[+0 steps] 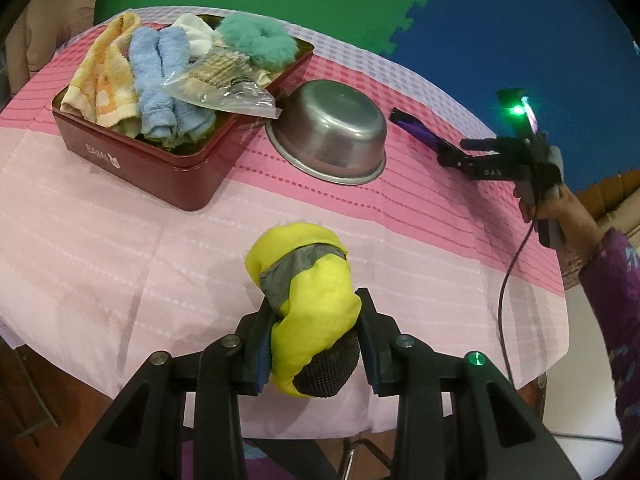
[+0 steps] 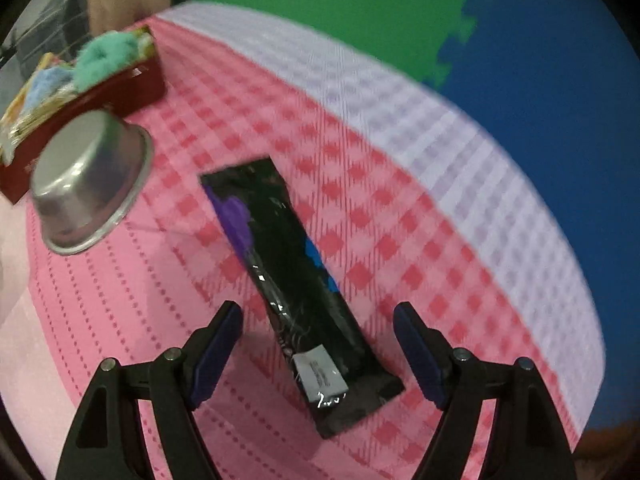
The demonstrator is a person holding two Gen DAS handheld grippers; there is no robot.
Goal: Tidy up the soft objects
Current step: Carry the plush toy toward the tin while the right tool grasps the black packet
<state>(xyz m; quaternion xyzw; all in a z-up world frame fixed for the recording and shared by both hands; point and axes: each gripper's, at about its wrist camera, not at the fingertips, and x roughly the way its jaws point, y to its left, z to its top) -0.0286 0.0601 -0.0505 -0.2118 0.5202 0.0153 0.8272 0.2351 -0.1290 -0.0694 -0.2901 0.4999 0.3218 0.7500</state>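
Table point(image 1: 100, 240), pink cloth. Red tin point(image 1: 160, 168) far left, packed with towels, "BAMI" on side. Steel bowl point(image 1: 332, 136) upturned beside it. Black packet point(image 2: 296, 288) lies between spread right fingers point(image 2: 318, 354), not touched; long axis runs away from them toward bowl; white label unreadable. Left fingers point(image 1: 316, 340) clenched on yellow bundle point(image 1: 308, 296), near table edge, tin ahead-left. Right gripper body reads "DAS".

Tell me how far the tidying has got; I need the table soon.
Done: towels and a teal scrunchie already fill the red tin. In hand: the left hand-held gripper is shut on a yellow soft bundle, not yet in the tin. Left: the black packet lies on the cloth between the open jaws of the right hand-held gripper. The upturned steel bowl stays out.
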